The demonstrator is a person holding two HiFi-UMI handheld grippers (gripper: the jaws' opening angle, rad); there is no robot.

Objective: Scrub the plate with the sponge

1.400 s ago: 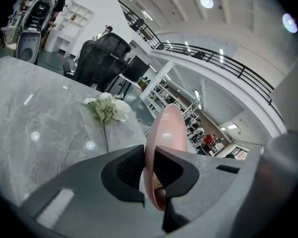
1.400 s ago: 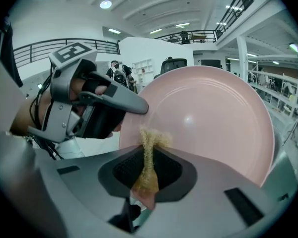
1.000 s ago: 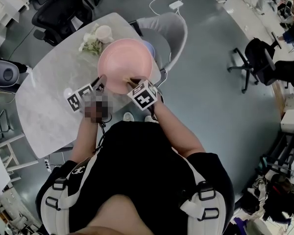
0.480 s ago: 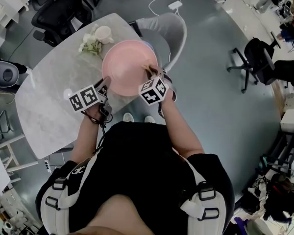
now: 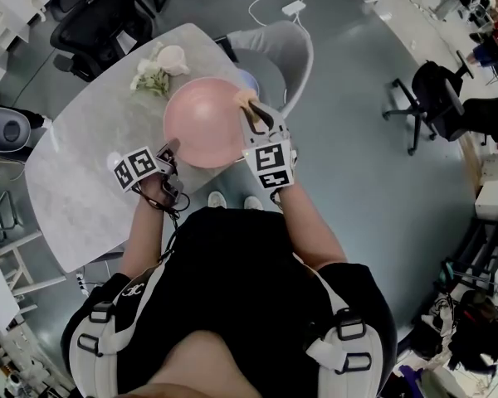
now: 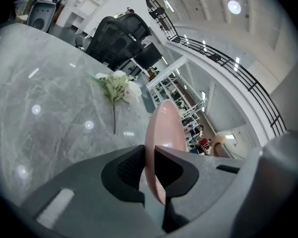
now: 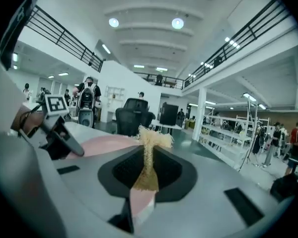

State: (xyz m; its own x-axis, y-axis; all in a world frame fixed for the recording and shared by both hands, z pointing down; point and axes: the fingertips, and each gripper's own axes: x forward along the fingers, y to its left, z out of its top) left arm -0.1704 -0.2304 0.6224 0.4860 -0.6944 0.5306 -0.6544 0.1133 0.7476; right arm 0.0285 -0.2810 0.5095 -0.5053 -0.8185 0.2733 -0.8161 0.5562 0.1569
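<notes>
Scrubbing judged under way, not finished. Round pink plate (image 5: 201,123) held tilted above the grey marble worktop (image 5: 91,164), near rim pinched in the left claw (image 5: 170,148), shut tight on it. At the plate's far right edge, right claw (image 5: 247,108) closed hard on a straw-coloured fibrous sponge (image 5: 244,98), frayed end forward; contact with the rim hard to tell. No suds or dirt visible on the plate, so the amount left unclear. White flowers (image 5: 149,79) beyond the plate.
</notes>
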